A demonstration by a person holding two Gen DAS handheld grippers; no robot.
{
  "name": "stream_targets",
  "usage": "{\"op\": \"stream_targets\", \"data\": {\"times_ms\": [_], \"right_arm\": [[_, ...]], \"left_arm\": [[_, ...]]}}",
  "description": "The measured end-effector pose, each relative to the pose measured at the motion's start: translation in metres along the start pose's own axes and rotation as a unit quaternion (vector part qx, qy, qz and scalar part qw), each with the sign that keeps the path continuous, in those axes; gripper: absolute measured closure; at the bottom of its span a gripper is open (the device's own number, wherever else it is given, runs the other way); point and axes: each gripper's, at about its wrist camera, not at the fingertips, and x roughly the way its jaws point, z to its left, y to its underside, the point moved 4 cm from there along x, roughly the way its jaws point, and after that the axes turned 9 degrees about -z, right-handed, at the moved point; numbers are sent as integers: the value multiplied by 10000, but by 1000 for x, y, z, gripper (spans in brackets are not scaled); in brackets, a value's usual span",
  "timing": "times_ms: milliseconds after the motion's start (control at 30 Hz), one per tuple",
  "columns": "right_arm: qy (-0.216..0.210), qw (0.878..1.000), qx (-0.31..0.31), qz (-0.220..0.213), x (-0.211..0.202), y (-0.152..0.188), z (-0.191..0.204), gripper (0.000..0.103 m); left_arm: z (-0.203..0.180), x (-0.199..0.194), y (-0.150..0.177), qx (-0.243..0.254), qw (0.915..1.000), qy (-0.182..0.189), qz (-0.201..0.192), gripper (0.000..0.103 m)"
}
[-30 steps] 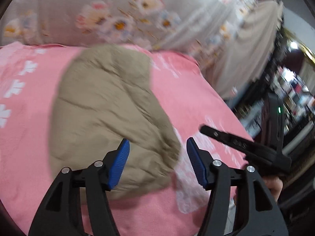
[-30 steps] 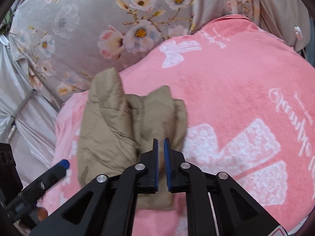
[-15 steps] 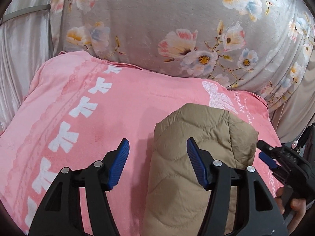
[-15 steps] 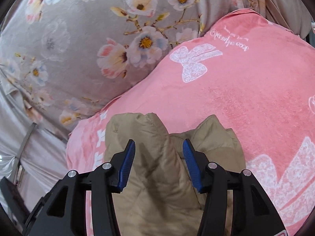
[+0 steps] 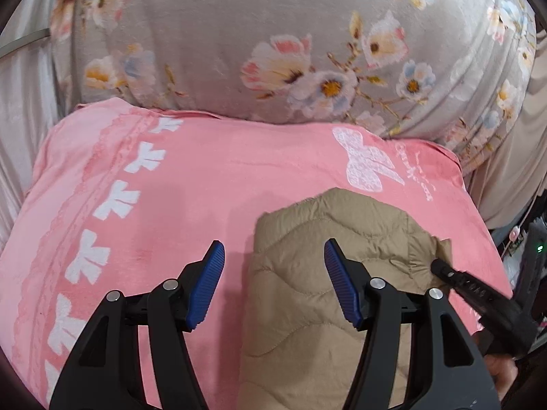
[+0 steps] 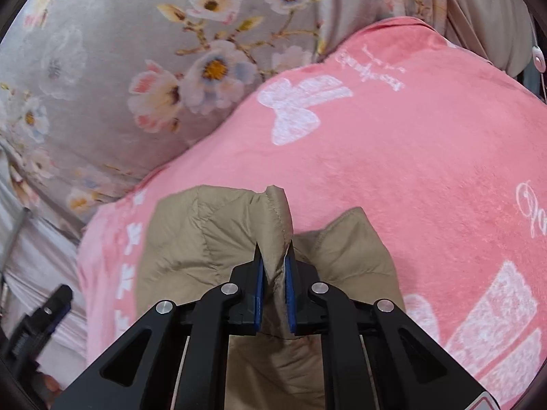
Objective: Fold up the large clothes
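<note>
While folded: one jacket [image 5: 307, 307], two grippers.

jacket [image 5: 307, 290] on blanket [image 5: 171, 188] | quilt [image 5: 239, 34] behind blanket | jacket right of centre

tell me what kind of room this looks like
Most likely a bedroom at home: a pink blanket with white bows is spread like bedding, a grey floral cover bulges behind it, and a tan quilted jacket lies on the blanket for folding.

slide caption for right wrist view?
Right tongs closing on a fold of the tan quilted jacket lying on the pink blanket.
</note>
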Motion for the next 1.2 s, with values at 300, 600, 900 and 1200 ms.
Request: {"op": "stream_targets", "data": {"times_ms": [300,600,900,1200], "right_arm": [[495,9980,-369,158,29,20,-33,94],[477,9973,-460,331,55,36,-49,91],[499,9965,-572,360,69,48,-52,88],[536,9958,-668,312,74,53,-51,87]], "left_arm": [[-54,73,34,323,9972,-144,660,45],[-58,106,59,384,9959,-356,734,42],[-58,124,75,470,9956,-491,650,38],[-57,134,85,505,9956,-567,543,35]]}}
